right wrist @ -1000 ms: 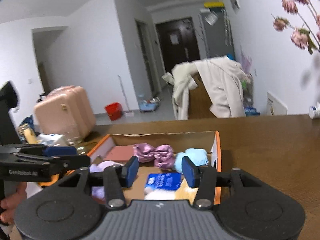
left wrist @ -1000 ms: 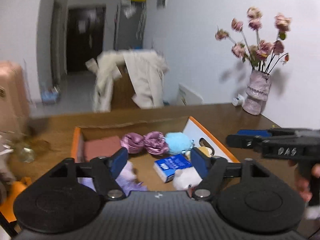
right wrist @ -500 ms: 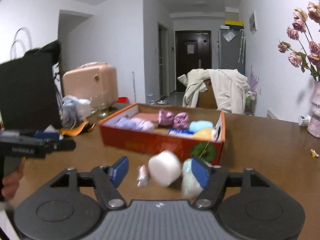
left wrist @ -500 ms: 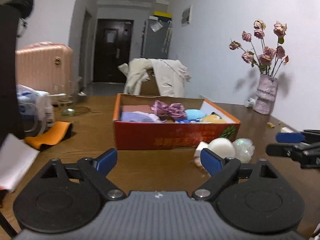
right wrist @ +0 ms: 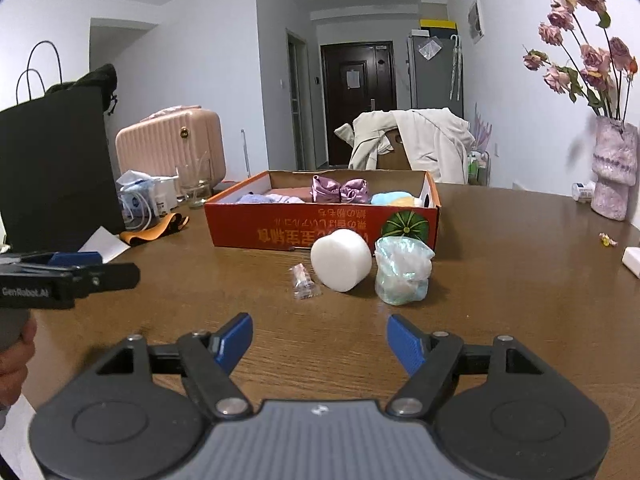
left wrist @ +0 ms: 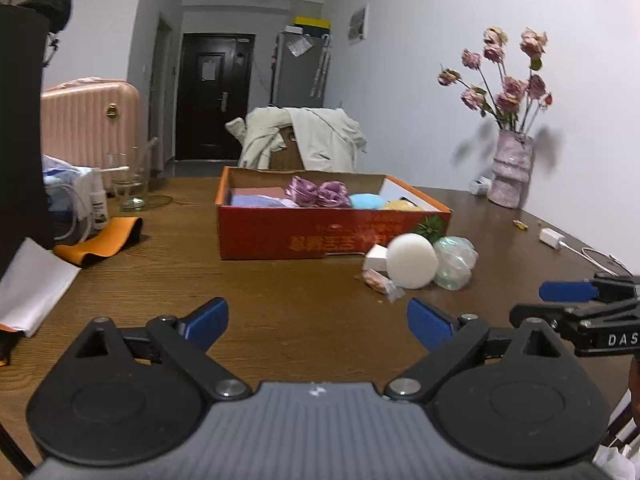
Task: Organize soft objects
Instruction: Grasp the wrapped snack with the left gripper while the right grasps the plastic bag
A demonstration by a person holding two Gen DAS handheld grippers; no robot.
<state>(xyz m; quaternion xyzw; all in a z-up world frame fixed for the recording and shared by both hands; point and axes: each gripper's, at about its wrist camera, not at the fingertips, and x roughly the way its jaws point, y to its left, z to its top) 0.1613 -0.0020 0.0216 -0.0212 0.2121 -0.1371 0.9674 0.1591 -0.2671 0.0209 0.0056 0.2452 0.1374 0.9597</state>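
An orange cardboard box (left wrist: pixel 280 236) (right wrist: pixel 256 232) on the brown table holds purple satin scrunchies (left wrist: pixel 320 194) (right wrist: pixel 340 190), a blue puff (left wrist: pixel 366 201), a yellow puff and folded cloths. In front of it lie a white sponge puck (left wrist: pixel 412 256) (right wrist: pixel 340 260), a greenish bagged soft item (left wrist: pixel 454 262) (right wrist: pixel 402 276) and a small clear wrapper (right wrist: pixel 304 282). My left gripper (left wrist: pixel 318 322) is low over bare table, jaws opening, nothing between them. My right gripper (right wrist: pixel 320 338) sits just short of the puck and bag, jaws opening, empty.
A pink vase of dried roses (left wrist: pixel 512 172) stands at the right by the wall. At the left are a black bag (right wrist: pixel 56 160), a glass jar (left wrist: pixel 130 184), an orange band (left wrist: pixel 100 236) and white paper (left wrist: pixel 32 280). A white charger and cable (left wrist: pixel 554 236) lie at right.
Both grippers have pulled back from over the box and sunk low to the table in front of it. Their jaws have spread wider. The puck and bag now lie ahead.
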